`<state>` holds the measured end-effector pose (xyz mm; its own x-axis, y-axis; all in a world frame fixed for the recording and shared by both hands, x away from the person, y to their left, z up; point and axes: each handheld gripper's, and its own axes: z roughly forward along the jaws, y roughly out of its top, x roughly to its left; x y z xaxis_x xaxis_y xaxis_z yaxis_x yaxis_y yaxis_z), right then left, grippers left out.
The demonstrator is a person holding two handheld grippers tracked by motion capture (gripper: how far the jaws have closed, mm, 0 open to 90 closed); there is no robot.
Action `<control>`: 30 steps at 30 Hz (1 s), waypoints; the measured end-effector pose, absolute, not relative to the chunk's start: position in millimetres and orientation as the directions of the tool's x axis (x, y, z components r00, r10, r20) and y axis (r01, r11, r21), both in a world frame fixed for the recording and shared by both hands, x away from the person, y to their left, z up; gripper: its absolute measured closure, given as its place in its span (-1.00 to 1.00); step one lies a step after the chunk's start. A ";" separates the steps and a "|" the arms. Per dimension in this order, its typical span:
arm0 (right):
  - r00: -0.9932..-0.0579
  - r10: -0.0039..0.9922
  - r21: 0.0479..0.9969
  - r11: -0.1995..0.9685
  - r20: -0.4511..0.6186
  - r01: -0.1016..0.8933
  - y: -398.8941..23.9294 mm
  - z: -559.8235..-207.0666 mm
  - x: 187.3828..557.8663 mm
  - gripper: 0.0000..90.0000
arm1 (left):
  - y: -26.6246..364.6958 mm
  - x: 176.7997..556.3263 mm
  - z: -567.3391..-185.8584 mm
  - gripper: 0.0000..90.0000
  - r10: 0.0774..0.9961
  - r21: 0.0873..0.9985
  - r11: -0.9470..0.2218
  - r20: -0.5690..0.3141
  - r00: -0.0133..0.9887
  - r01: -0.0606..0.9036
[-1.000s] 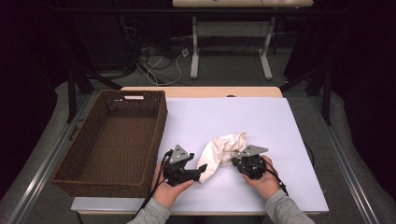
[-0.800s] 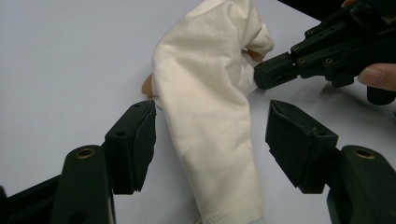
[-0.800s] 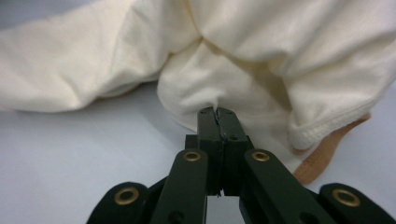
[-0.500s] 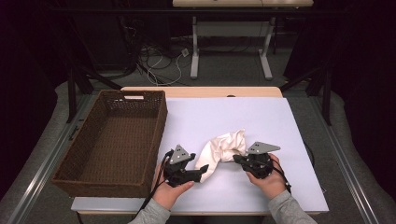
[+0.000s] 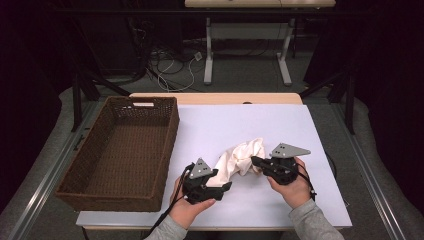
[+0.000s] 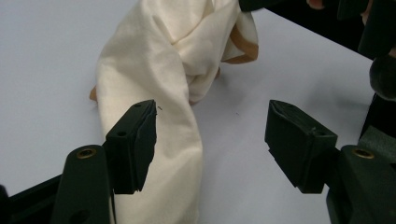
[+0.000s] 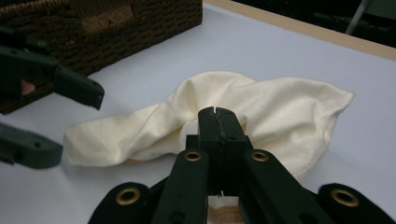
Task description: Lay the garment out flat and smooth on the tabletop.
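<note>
White-topped table [image 5: 300, 130] carries a dark brown woven wicker basket [image 5: 125, 150] at left; a crumpled cream cloth [image 5: 240, 160] lies mid-table beside it. Right gripper [image 5: 255, 161] jaws pinched tight on cloth's edge. Left gripper [image 6: 210, 135] jaws apart, straddling cloth's other end, not pressing.

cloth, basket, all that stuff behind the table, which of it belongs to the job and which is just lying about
In the job: cloth; right gripper, shut on it; left gripper, open beside it.

Just lying about: basket; cables on the floor; far table legs.
</note>
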<state>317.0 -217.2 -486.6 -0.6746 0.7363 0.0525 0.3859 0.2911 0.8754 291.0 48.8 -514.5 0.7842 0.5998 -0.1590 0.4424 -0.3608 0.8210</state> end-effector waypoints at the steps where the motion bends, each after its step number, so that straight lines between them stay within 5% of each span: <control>1: -0.672 0.739 0.880 0.281 0.056 0.383 -217.3 -484.4 318.2 1.00 | 47.2 291.0 -516.2 -0.24 0.605 0.818 -0.370 -0.148 0.783 0.441; 20: -0.653 0.753 0.917 0.204 0.077 0.343 -228.6 -445.6 343.0 1.00 | 40.6 300.0 -526.5 -0.16 0.652 0.792 -0.425 -0.069 0.755 0.439; 22: -0.648 0.757 0.917 0.194 0.085 0.348 -229.3 -443.6 346.9 1.00 | 42.1 302.7 -526.9 -0.03 0.659 0.784 -0.436 -0.057 0.750 0.443; 26: -0.641 0.763 0.918 0.192 0.082 0.347 -233.6 -438.0 350.1 1.00 | 47.3 310.6 -528.4 0.54 0.696 0.760 -0.452 -0.027 0.717 0.467; 30: -0.636 0.767 0.920 0.185 0.085 0.346 -240.2 -432.2 349.9 1.00 | 53.1 317.5 -526.3 0.80 0.708 0.762 -0.432 -0.044 0.705 0.482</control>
